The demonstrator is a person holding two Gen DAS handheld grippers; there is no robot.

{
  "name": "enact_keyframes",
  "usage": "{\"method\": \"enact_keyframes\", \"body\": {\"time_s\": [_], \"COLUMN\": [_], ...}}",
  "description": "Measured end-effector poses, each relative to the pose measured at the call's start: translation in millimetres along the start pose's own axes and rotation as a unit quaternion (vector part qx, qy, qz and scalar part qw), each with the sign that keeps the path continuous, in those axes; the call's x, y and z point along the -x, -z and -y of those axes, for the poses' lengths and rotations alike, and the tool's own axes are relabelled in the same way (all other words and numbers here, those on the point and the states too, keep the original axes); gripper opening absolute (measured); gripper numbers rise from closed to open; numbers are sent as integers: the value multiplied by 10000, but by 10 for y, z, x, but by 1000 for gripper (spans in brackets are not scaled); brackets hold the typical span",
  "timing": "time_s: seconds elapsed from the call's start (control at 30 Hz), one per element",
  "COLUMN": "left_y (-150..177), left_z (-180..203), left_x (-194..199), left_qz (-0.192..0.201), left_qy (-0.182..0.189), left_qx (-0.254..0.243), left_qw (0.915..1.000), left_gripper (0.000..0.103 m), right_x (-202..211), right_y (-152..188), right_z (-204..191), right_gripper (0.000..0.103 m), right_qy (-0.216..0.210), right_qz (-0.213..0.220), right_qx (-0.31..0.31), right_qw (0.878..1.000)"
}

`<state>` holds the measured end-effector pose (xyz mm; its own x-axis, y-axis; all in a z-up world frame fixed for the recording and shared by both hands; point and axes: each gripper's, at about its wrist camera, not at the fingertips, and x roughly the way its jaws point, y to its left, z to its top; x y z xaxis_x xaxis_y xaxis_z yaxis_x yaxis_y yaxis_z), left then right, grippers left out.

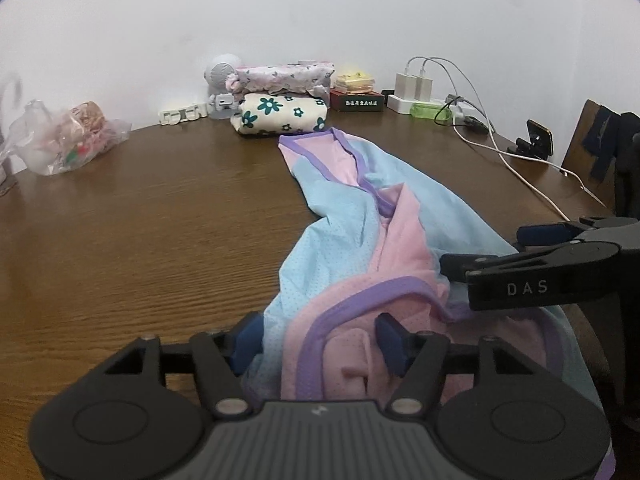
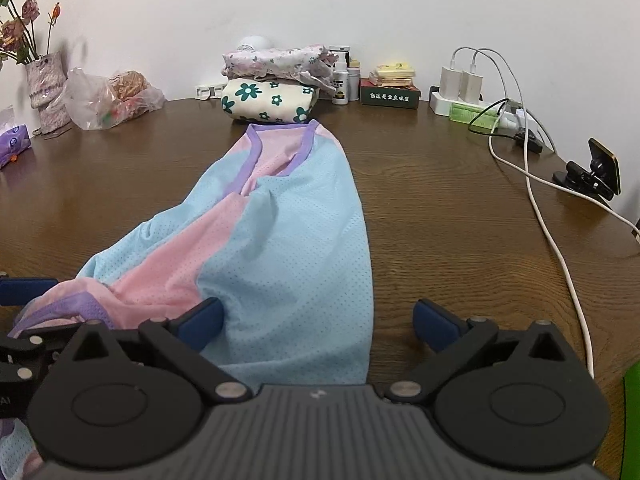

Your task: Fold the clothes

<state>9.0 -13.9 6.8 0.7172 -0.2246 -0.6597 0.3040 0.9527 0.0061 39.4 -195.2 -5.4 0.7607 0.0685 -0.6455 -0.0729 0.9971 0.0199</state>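
Brown wood-grain table (image 2: 440,208): broad bare stretches at 9 o'clock and 3 o'clock of the garment; clutter sits only along the far wall edge.

Light-blue and pink mesh garment with purple trim (image 2: 280,240): lies lengthwise down the table's middle, far end at 12 o'clock just short of the folded stack, near end bunched under both grippers at 6 o'clock. Right long edge looks straight, left edge rumpled and rolled. Judgement: this piece is in mid-fold, narrowed lengthwise at most; cross folds and stacking are left.

Two folded cloth bundles, cream with teal flowers below (image 2: 268,102) and pale floral above (image 2: 276,60): stacked at 12 o'clock by the wall. Judgement: these are done.

Crumpled clear plastic bag (image 2: 112,96): 10 o'clock, well apart from the garment.

White charging cables (image 2: 536,196): trail from the power strip at 1 o'clock down the right side to 4 o'clock; a likely snag for any wide swing right.

Left gripper (image 1: 320,344): jaws parted, pink and purple cloth lying between them, pads not closed on it.

Right gripper (image 2: 318,320): jaws wide apart, straddling the blue hem, gripping nothing.

Black phone on clip stand (image 2: 596,172): 3 o'clock, near the table edge.
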Motion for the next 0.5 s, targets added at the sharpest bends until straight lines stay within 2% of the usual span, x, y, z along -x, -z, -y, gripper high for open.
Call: {"method": "enact_keyframes", "body": {"time_s": [0.07,0.2,0.27,0.5], "left_y": [28,76,81,80], "left_z": [-14,-6,-25,-55], "left_x": [-7,-17,-18,-32], "left_qz": [56,197,191,125], "left_qy": [-36,-60,-102,-215], "left_qx": [8,9,63,158], "left_qw": [10000,9998,9997,9996], "left_gripper": [73,81,90,99], "right_x": [-6,-7,-8,-14], "right_y": [-1,-2,-3,-3], "right_z": [-1,-5,-6,-6], "right_gripper": [102,102,103,102], "right_qy": [1,3,3,5], "right_qz": [1,1,0,0], "right_qx": [-2,-3,-3,-6], "right_qw": [10000,10000,10000,10000]}}
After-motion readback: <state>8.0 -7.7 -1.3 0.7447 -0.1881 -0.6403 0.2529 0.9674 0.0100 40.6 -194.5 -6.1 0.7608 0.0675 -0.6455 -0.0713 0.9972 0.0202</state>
